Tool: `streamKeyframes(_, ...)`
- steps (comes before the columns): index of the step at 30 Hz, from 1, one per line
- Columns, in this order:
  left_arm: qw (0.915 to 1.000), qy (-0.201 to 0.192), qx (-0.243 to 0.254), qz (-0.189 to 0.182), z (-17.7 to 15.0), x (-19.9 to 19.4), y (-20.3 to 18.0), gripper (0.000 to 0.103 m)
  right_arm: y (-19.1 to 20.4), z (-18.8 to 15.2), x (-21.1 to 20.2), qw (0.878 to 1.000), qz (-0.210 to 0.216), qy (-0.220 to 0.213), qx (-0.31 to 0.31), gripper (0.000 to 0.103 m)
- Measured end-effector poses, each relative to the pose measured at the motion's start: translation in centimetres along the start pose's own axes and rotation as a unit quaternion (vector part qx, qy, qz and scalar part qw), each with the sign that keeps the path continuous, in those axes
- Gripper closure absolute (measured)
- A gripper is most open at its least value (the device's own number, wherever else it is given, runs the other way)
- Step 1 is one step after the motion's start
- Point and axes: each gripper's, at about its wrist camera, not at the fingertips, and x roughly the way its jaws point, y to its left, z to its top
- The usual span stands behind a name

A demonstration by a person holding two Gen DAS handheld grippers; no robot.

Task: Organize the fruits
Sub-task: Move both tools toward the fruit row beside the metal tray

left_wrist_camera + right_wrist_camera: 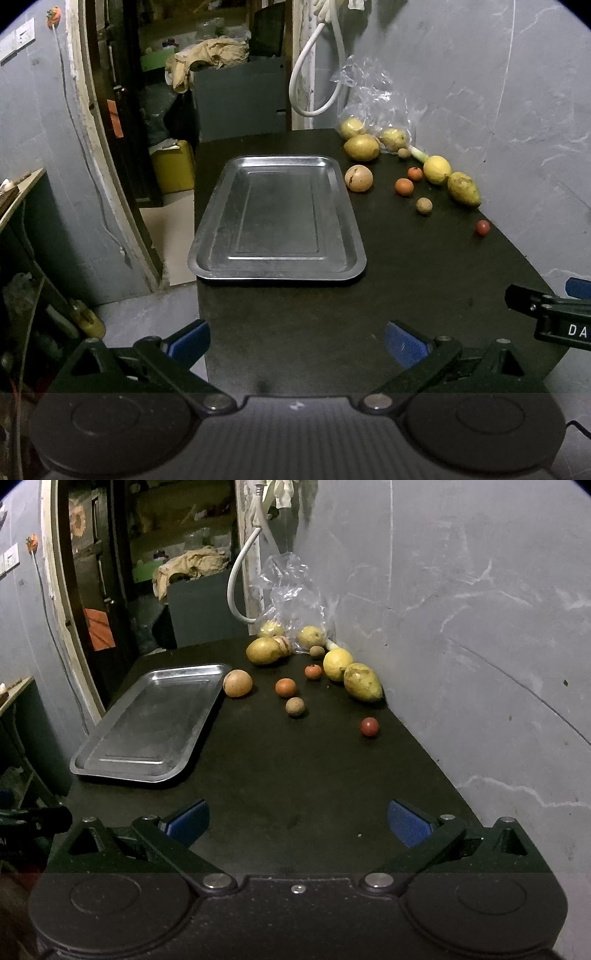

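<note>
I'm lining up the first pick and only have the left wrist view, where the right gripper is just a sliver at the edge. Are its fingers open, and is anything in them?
Observer: The right gripper is open. Its fingers are spread wide with nothing between them, over bare table.
Operator: Good. Is any fruit at the far end hidden from me?
Observer: One. A pale fruit with reddish streaks sits right behind the large yellow-green fruit, just in front of the plastic bag. From your angle the big fruit covers it.
</note>
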Motion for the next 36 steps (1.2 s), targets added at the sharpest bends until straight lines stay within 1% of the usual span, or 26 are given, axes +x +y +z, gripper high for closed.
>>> streamKeyframes(14, 0.9997, 0.016, 0.013, -0.016, 0.9, 1.5, 1.0, 0.000, 1.2, 0.5, 1.3, 0.999, -0.033, 0.022, -0.007, 0.001)
streamKeyframes(21, 0.9990, 0.021, 0.021, -0.034, 1.8, 2.6, 1.8, 0.000, 2.1, 1.0, 2.2, 0.998, -0.047, 0.034, -0.006, 0.001)
streamKeyframes(36, 0.9960, 0.037, 0.040, -0.070, 3.6, 5.4, 5.3, 0.000, 5.5, 1.9, 4.2, 0.994, -0.087, 0.059, 0.010, 0.001)
